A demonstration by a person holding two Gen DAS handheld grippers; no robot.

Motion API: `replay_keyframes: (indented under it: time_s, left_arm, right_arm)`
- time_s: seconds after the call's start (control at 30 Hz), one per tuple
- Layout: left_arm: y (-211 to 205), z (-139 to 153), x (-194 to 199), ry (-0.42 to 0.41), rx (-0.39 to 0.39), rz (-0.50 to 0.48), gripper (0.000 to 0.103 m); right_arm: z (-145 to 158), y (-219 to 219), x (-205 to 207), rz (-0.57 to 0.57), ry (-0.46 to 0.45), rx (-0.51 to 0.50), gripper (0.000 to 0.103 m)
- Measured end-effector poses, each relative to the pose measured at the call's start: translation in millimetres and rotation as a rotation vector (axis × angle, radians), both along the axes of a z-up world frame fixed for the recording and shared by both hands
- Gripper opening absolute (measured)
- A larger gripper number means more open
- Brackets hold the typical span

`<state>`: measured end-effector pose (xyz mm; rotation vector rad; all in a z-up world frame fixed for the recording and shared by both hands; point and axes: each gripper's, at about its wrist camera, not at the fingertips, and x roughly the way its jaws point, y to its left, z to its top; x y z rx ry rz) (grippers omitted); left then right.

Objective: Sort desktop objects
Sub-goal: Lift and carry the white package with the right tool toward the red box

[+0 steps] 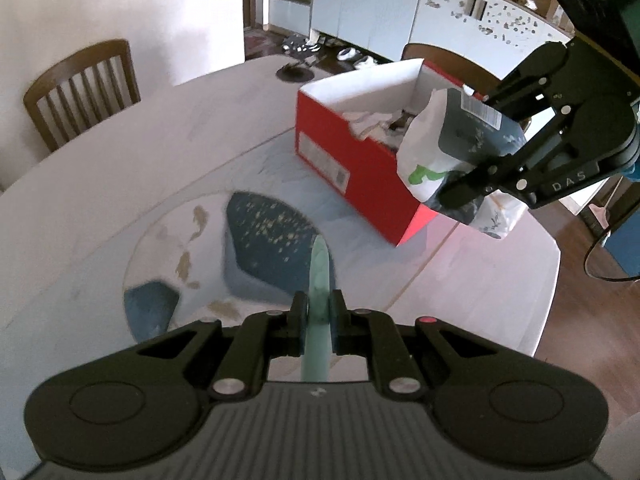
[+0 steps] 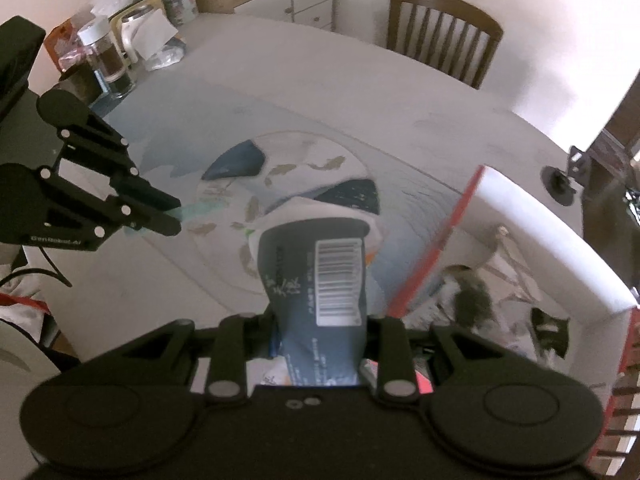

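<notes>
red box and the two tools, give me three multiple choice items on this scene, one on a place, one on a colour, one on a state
1. Where is the red box?
A. on a chair
B. on the table, beyond the round patterned mat
C. on the floor

2. What colour is the thin object in the left tool?
A. pale green
B. bright orange
C. black

3. What is the state of the right tool?
A. wide open and empty
B. lying flat on the table
C. shut on a barcoded packet

Answers:
1 B, the box stands on the white table past the mat.
2 A, a pale green strip runs between the closed jaws.
3 C, the barcoded packet sits clamped between its jaws, beside the open box.
</notes>
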<state>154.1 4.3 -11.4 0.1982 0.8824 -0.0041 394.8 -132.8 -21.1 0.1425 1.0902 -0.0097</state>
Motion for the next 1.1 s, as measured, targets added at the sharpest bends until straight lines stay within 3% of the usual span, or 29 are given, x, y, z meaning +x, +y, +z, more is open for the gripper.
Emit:
replay_keyframes:
  time_s: [0.7,1.1]
  left_arm:
    - [-77,8,81,-0.038,0.032,-0.046,0.010]
    - [-114,2,135,-0.029,0.055,-0.063,0.010]
  right_arm:
    - [10,-87,-78,-0.135,-0.029,-0.038,0.028]
    - [4,-137,-95,-0.178,-0.040,-0.055,0.028]
